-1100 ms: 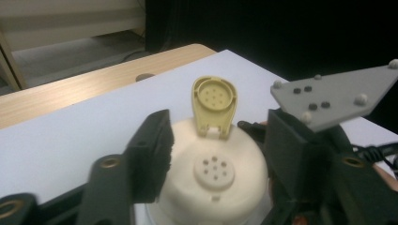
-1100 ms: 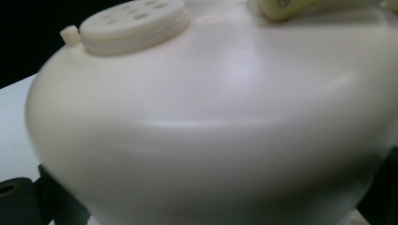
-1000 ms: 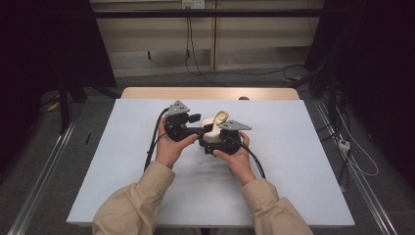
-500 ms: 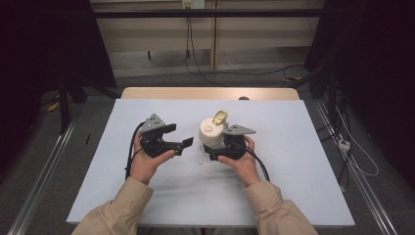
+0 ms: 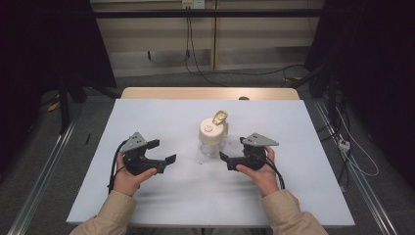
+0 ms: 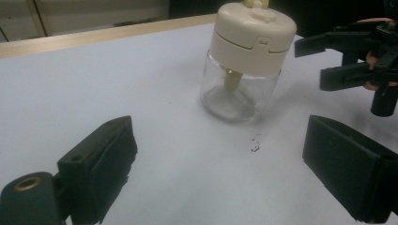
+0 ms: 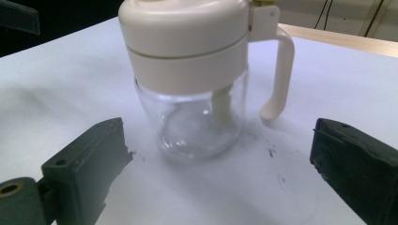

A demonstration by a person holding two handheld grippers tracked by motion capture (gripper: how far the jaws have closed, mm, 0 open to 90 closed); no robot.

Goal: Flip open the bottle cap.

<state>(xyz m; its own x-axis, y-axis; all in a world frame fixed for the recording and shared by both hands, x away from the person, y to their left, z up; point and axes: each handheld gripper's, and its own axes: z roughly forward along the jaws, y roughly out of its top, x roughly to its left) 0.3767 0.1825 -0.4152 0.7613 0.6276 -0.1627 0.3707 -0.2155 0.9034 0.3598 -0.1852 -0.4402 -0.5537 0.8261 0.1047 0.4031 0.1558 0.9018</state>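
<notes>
Lettering, labels, brands, numbers, signs: we find none legible. The cream lid (image 5: 212,129) of the glass jar (image 6: 233,92) carries a small moulded mark on its top (too small for us to read as text). The jar's glass wall is plain. The white table (image 5: 171,196) bears dark specks, which we do not take for writing.

One glass jar (image 5: 212,142) on the white table (image 5: 161,117), topped by one cream lid (image 6: 253,33) with one curved handle (image 7: 280,70). One gold-coloured spoon end (image 5: 220,117) poking up above the lid, one stem (image 7: 221,105) inside the glass. Two grippers: left gripper (image 5: 164,152) and right gripper (image 5: 232,152), two black jaws each. Two hands, two beige sleeves. A few dark specks (image 6: 254,144) beside the jar.
</notes>
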